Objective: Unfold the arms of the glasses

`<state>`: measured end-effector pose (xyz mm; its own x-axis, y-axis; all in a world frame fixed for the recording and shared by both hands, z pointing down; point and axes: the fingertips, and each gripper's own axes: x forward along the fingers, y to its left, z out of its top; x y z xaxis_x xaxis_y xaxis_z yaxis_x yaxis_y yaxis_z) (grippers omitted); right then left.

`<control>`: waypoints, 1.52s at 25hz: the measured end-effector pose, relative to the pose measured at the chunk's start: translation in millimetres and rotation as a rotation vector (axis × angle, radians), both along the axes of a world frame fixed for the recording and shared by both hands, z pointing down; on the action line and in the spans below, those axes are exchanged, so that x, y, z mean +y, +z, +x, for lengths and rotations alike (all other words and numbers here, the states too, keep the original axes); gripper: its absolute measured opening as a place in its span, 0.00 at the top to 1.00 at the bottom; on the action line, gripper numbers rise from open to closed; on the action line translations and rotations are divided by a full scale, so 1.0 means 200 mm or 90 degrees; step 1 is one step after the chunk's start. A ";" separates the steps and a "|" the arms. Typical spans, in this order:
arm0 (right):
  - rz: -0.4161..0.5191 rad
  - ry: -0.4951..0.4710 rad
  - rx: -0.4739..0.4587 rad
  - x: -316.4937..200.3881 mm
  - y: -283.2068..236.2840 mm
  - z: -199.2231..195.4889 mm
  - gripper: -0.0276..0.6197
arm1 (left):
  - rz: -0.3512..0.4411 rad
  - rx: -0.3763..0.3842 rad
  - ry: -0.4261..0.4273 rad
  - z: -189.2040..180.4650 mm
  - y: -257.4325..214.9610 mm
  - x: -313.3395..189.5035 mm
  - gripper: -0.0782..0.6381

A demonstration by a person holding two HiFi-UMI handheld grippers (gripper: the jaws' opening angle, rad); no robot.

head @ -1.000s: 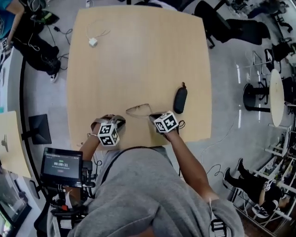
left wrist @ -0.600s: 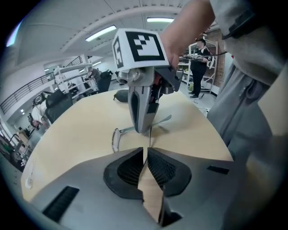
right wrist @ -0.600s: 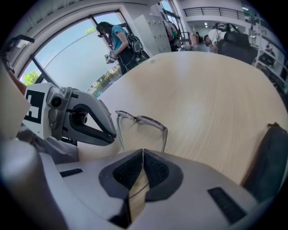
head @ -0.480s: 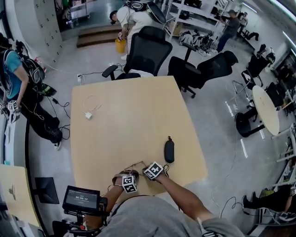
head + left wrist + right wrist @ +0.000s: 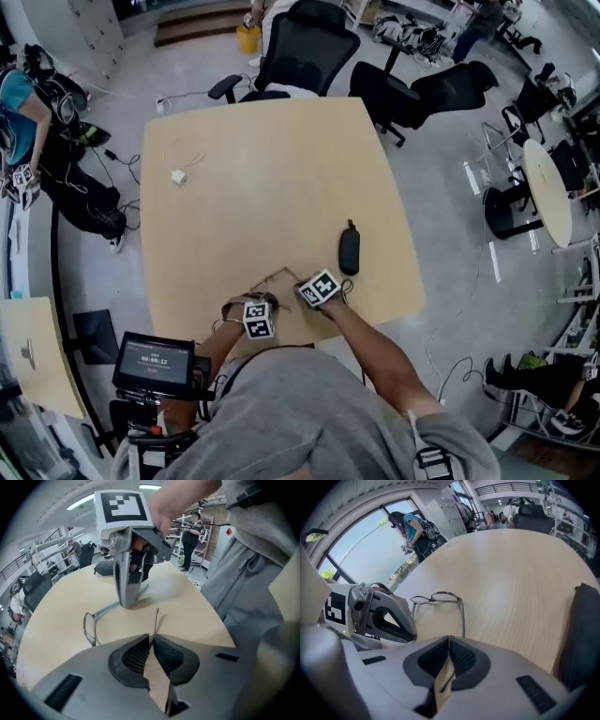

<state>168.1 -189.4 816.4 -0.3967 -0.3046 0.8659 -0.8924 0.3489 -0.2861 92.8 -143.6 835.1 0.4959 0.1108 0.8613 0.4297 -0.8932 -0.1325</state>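
The left gripper (image 5: pixel 151 637) and right gripper (image 5: pixel 448 640) each clench one arm tip of the glasses (image 5: pixel 446 597) at the counter's (image 5: pixel 511 573) near edge, evidently to spread both arms open.

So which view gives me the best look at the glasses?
Right gripper view: the glasses show both lenses and an arm running to its jaws. Left gripper view catches one lens and two arms; head view only a tiny outline.
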 end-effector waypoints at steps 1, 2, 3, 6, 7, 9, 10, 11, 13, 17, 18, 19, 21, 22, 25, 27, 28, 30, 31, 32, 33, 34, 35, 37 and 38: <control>0.007 0.002 0.000 -0.04 -0.03 0.04 0.95 | 0.004 -0.002 0.005 0.01 -0.02 -0.03 0.88; 0.010 0.003 0.000 -0.06 -0.07 0.07 0.95 | 0.005 -0.002 0.011 0.01 -0.05 -0.04 0.88; 0.006 0.004 0.000 -0.07 -0.10 0.08 0.95 | 0.002 -0.001 0.015 -0.01 -0.08 -0.03 0.88; -0.013 0.008 -0.005 0.01 -0.13 0.01 0.95 | -0.004 -0.003 0.031 -0.11 -0.12 0.08 0.87; -0.014 0.010 -0.006 0.03 -0.14 -0.01 0.95 | 0.000 -0.006 0.039 -0.14 -0.12 0.11 0.87; -0.014 0.012 -0.007 0.06 -0.15 -0.02 0.95 | 0.010 -0.013 0.056 -0.19 -0.12 0.16 0.86; -0.015 0.012 -0.006 0.08 -0.16 -0.02 0.95 | 0.013 -0.017 0.062 -0.22 -0.13 0.19 0.86; -0.016 0.012 -0.005 0.09 -0.16 -0.03 0.95 | 0.017 -0.020 0.067 -0.24 -0.13 0.21 0.86; -0.019 0.009 -0.005 0.11 -0.16 -0.03 0.95 | 0.030 -0.024 0.076 -0.27 -0.13 0.21 0.85; -0.006 0.018 -0.024 0.09 -0.23 0.00 0.95 | 0.060 -0.001 0.059 -0.28 -0.21 0.15 0.85; 0.010 0.023 -0.036 0.06 -0.27 0.00 0.95 | 0.061 0.018 0.038 -0.27 -0.27 0.12 0.85; 0.031 0.028 -0.050 0.04 -0.33 -0.01 0.95 | 0.060 0.042 0.009 -0.26 -0.34 0.08 0.85; 0.076 0.030 -0.076 -0.01 -0.46 -0.03 0.95 | 0.048 0.097 -0.062 -0.25 -0.49 0.01 0.85; 0.100 0.027 -0.090 -0.01 -0.53 -0.03 0.95 | 0.040 0.128 -0.102 -0.25 -0.57 -0.01 0.85; 0.182 0.013 -0.140 0.00 -0.78 -0.05 0.95 | 0.017 0.234 -0.222 -0.21 -0.86 -0.03 0.85; 0.248 -0.007 -0.175 0.06 -1.00 -0.06 0.95 | -0.003 0.316 -0.292 -0.18 -1.09 -0.01 0.85; 0.283 -0.021 -0.190 0.10 -1.12 -0.08 0.95 | -0.015 0.359 -0.323 -0.17 -1.22 0.01 0.85; 0.352 -0.057 -0.210 0.23 -1.35 -0.13 0.95 | -0.042 0.447 -0.375 -0.16 -1.46 0.09 0.86; 0.385 -0.076 -0.216 0.32 -1.46 -0.15 0.95 | -0.049 0.489 -0.394 -0.16 -1.57 0.16 0.86; 0.417 -0.095 -0.220 0.43 -1.57 -0.18 0.95 | -0.048 0.527 -0.409 -0.16 -1.67 0.25 0.86; 0.448 -0.113 -0.222 0.56 -1.68 -0.20 0.95 | -0.040 0.562 -0.419 -0.16 -1.77 0.36 0.86; 0.478 -0.128 -0.223 0.70 -1.78 -0.20 0.95 | -0.029 0.593 -0.425 -0.15 -1.87 0.47 0.86; 0.506 -0.141 -0.223 0.82 -1.87 -0.21 0.95 | -0.018 0.622 -0.431 -0.13 -1.95 0.58 0.86; 0.551 -0.159 -0.219 0.99 -2.01 -0.21 0.95 | 0.001 0.670 -0.442 -0.12 -2.10 0.71 0.86; 0.569 -0.165 -0.216 1.05 -2.07 -0.21 0.95 | 0.007 0.688 -0.445 -0.12 -2.16 0.75 0.86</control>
<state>126.3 19.8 402.0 -0.7281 -0.6593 0.1879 -0.6772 0.7342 -0.0480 68.7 6.5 403.8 0.8884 -0.4589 -0.0120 -0.4566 -0.8806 -0.1268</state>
